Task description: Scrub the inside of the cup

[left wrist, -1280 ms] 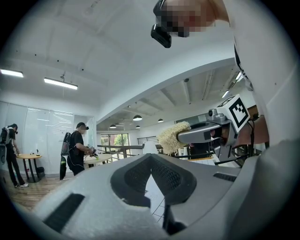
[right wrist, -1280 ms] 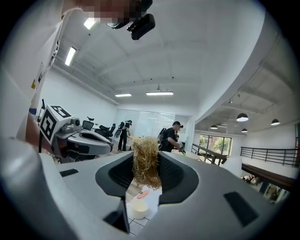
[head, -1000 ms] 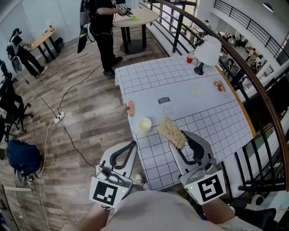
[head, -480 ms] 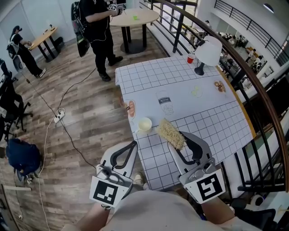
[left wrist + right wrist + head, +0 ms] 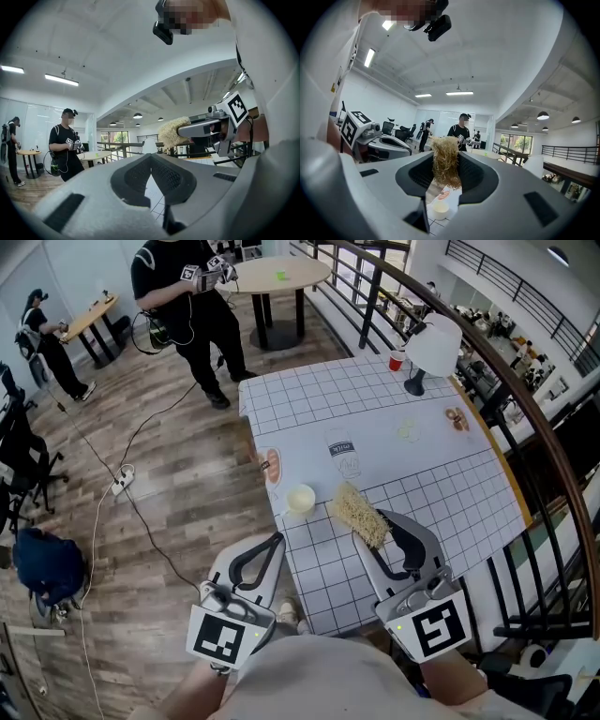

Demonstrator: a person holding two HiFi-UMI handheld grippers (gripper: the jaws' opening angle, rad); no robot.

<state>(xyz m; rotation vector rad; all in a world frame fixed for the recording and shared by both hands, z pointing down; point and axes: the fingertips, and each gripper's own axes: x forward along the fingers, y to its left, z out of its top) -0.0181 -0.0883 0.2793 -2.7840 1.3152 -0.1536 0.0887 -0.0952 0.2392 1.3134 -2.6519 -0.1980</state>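
Observation:
A small cream cup (image 5: 300, 498) stands near the front left edge of the checked table (image 5: 450, 493); the right gripper view shows the cup (image 5: 440, 207) below the jaws. A clear printed glass (image 5: 344, 456) stands farther back. My right gripper (image 5: 379, 524) is shut on a straw-coloured fibre scrubber (image 5: 357, 515), which hangs just right of the cup and above the cloth. In its own view the scrubber (image 5: 445, 161) sticks up between the jaws of the right gripper (image 5: 446, 174). My left gripper (image 5: 275, 542) is shut and empty, left of the table's front corner; in its own view the left gripper (image 5: 151, 165) faces the scrubber (image 5: 172, 132).
A white lamp (image 5: 428, 348) and a red cup (image 5: 396, 361) stand at the table's far end, with small snacks (image 5: 457, 418) at the right edge. A curved railing (image 5: 525, 418) runs along the right. A person (image 5: 187, 296) stands by a round table (image 5: 281, 276). A cable (image 5: 122, 484) lies on the floor.
Both grippers have stayed nearly where they were, the scrubber still held. The person at the back has stepped left and turned away from the round table.

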